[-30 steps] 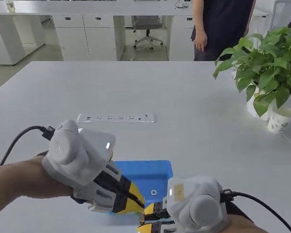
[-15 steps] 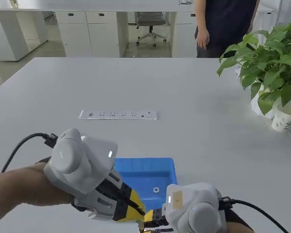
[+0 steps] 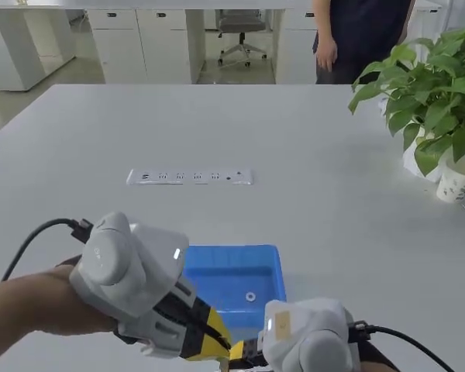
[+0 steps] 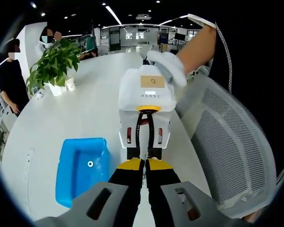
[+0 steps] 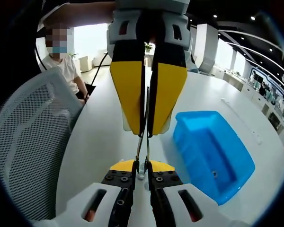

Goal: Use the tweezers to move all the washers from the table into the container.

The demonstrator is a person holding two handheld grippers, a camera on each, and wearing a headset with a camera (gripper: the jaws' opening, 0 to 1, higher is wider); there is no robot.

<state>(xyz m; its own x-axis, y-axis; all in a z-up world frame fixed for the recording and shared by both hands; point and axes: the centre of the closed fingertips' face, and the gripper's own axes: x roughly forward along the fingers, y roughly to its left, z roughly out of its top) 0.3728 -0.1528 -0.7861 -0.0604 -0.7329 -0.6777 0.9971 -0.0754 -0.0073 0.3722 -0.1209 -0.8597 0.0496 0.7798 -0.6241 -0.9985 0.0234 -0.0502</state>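
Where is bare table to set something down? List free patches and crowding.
Free: the table between power strip and blue container, and right of both up to the plant. Crowded: the near edge, where left claw and right claw hold the tweezers.

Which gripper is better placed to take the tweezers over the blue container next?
Left, probably: the left gripper has its yellow jaws clamped on the tweezers, with the blue container close beside. The right gripper meets their tips.
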